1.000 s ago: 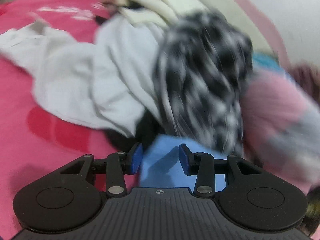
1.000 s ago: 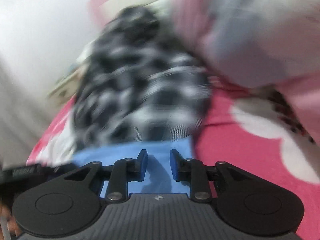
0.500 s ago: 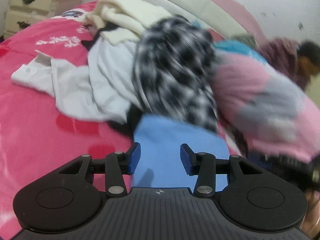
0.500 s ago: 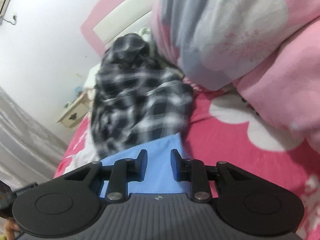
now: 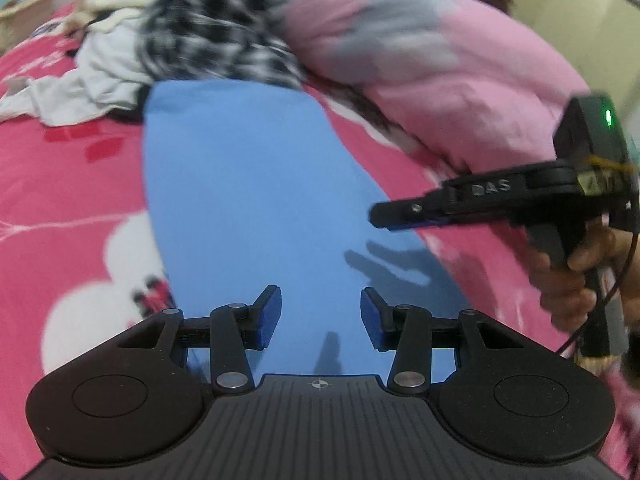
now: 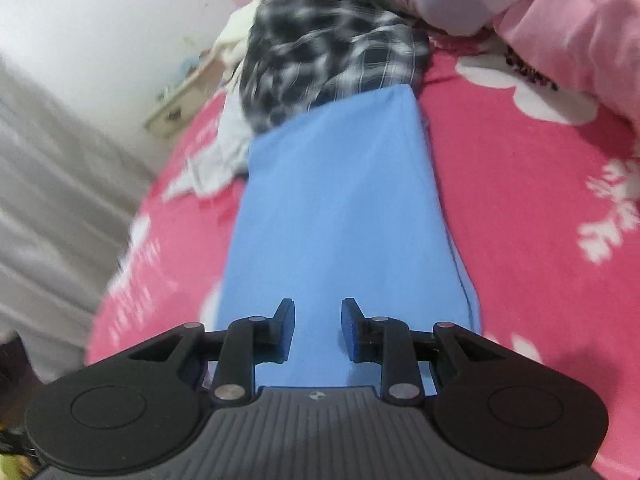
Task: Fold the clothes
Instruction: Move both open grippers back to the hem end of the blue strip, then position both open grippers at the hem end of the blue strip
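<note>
A pink floral bedspread (image 6: 520,200) covers the bed. A pink-and-grey quilt (image 5: 420,48) lies bunched at its far side. A pale nightstand (image 6: 176,108) stands beside a grey curtain (image 6: 52,184).

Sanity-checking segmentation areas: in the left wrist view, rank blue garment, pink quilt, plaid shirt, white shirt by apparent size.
1. Blue garment, though it lies nearest the camera.
2. Pink quilt.
3. Plaid shirt.
4. White shirt, close to the plaid; both blurred and partly hidden, so unsure.
</note>
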Demonstrator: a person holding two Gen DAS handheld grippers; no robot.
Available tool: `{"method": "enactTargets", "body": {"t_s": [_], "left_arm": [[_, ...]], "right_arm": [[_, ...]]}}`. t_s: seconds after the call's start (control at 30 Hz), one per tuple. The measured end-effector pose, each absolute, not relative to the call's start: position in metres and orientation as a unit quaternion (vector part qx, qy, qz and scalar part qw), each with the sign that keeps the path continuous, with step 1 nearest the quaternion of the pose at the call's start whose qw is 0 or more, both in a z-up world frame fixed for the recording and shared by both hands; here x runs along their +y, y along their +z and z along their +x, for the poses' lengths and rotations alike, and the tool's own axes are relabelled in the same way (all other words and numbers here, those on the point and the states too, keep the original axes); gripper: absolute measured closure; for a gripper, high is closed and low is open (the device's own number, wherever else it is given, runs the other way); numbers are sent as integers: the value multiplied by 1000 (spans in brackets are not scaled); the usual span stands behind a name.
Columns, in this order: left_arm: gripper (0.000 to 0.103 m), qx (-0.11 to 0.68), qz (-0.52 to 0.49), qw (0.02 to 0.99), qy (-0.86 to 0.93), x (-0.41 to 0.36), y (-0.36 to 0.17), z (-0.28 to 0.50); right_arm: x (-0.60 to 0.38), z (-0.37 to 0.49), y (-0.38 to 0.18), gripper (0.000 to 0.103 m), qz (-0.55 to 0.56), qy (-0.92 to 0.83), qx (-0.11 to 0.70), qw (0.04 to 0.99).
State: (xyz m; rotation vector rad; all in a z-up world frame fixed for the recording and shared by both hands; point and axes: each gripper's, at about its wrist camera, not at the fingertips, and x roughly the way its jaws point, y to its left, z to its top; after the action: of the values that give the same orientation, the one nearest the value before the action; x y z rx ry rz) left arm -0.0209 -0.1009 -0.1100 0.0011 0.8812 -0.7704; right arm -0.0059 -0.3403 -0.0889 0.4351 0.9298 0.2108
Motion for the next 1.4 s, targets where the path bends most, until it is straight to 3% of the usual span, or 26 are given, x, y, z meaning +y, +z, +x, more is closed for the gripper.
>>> {"method": "enactTargets", "body": {"t_s": [0.23, 0.53, 0.77, 1.1, 1.4], "left_arm": [[59, 401, 99, 821, -395, -108, -138, -94], [52, 415, 132, 799, -416, -92, -146, -140], [47, 419, 126, 781, -446, -70, -146, -166], [47, 464, 114, 713, -513, -60, -144, -189], [47, 478, 43, 738, -475, -46, -131, -163]], "right_arm": [[-305, -88, -98, 75, 30, 64, 423, 903], [-307, -180, -118, 73, 52, 18, 438, 897], [-298, -238, -116, 73, -2, 37, 470, 882], [-335, -303, -106, 73, 48, 15, 520, 853], [-371, -268, -93, 69, 140, -11, 458, 878]]}}
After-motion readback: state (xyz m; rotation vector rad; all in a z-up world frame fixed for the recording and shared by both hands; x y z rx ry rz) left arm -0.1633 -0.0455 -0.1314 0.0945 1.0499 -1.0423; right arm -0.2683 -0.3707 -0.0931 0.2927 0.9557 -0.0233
